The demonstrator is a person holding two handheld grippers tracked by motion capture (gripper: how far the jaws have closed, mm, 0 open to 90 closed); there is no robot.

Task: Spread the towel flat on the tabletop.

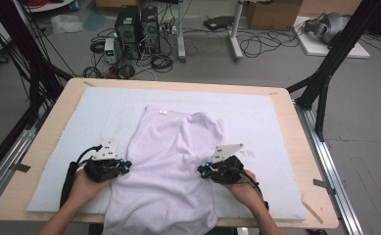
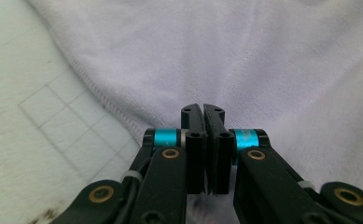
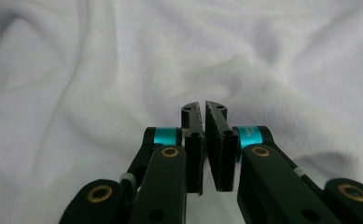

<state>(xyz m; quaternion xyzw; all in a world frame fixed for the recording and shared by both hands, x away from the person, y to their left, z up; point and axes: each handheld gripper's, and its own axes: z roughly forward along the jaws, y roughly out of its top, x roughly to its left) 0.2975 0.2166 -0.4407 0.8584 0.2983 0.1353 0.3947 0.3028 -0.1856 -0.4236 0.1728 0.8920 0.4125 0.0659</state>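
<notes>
Garment: I see a pale lilac-white shirt (image 1: pixel 171 166) lying flat on the white mat (image 1: pixel 276 127) that covers the bench (image 1: pixel 305 147); its near hem runs over the bench's front edge and is cut off at the bottom of the high view.
Label: a small white tag (image 1: pixel 163 112) sits at the shirt's far edge; I cannot read it.
Left gripper: my left gripper (image 1: pixel 124 165) rests at the shirt's left edge. In the left gripper view (image 2: pixel 203 109) its jaws are drawn together with barely a slit between them, above the cloth beside the stitched hem (image 2: pixel 100 100). I cannot tell whether any cloth is nipped in there.
Right gripper: my right gripper (image 1: pixel 202 170) sits at the shirt's right edge. In the right gripper view (image 3: pixel 203 106) its jaws are likewise closed to a thin gap, with rumpled cloth all around; a pinch of fabric, if any, is hidden.
Hands: both hands hold the gripper bodies from the near side; forearms are cut off at the bottom of the high view.
Hard to make out: the shirt's sleeves, lost in the folds.
</notes>
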